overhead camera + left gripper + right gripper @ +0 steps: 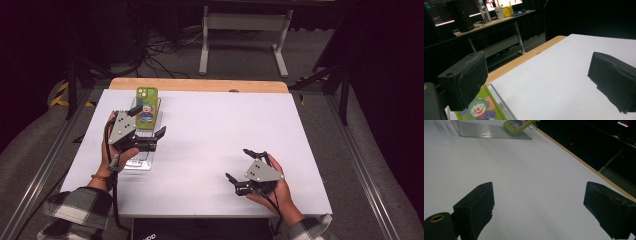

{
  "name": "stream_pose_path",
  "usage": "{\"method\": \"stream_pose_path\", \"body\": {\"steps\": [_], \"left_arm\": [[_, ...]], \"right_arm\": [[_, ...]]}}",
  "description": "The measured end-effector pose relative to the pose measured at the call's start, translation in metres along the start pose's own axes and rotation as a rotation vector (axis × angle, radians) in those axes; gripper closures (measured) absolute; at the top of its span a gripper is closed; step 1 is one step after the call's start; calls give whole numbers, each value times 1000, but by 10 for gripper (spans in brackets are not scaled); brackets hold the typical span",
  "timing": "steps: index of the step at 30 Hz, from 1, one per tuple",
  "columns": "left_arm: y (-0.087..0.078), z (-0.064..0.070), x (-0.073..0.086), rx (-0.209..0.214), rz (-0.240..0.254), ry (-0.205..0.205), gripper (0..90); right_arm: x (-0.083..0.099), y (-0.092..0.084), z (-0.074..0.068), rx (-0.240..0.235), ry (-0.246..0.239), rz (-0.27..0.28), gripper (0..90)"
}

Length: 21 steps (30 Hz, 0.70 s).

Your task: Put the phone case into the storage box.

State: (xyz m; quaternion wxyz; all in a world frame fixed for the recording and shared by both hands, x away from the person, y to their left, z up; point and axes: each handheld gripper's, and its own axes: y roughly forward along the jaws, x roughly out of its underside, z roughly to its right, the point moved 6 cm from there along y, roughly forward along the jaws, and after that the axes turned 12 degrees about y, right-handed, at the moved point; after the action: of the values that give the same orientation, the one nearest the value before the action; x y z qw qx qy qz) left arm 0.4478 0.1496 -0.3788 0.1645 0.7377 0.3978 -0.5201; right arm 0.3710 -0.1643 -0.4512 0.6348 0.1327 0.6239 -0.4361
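Observation:
A phone in a green case with a clown picture (147, 106) leans on a clear plastic stand (140, 162) at the left of the white table (215, 125). My left gripper (148, 121) hovers open just over the phone's lower end, nothing between its jaws. In the left gripper view the phone (480, 110) and the stand's rim (501, 102) lie by the left finger (464, 77). My right gripper (237, 163) is open and empty near the table's front right. The right gripper view looks across bare table to the phone (517, 124) and stand (486, 131) far off.
A wooden strip (200, 85) runs along the table's far edge. Behind it stand a white frame (245, 22) and loose cables (160, 50) on the floor. A desk with bottles and a yellow box (507, 10) is in the left gripper view's background.

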Motion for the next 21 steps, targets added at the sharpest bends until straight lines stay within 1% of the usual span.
{"method": "stream_pose_path", "body": {"steps": [7,11,13,15,17,19,21], "left_arm": [[-1,7,-3,14,18,5,34],[-2,12,-4,19,29,15,34],[-3,15,-5,30,31,14,34],[-2,17,-6,30,29,29,33],[-2,20,-6,39,33,25,33],[-2,22,-7,43,32,41,33],[-2,25,-9,48,38,39,33]], "right_arm": [[0,-1,-1,3,3,2,105],[0,-4,1,9,11,13,104],[-1,-4,2,11,11,18,104],[-2,-6,2,14,12,24,103],[-2,-7,1,15,10,30,102],[-3,-9,1,16,11,38,101],[-5,-10,2,16,13,47,99]]}}
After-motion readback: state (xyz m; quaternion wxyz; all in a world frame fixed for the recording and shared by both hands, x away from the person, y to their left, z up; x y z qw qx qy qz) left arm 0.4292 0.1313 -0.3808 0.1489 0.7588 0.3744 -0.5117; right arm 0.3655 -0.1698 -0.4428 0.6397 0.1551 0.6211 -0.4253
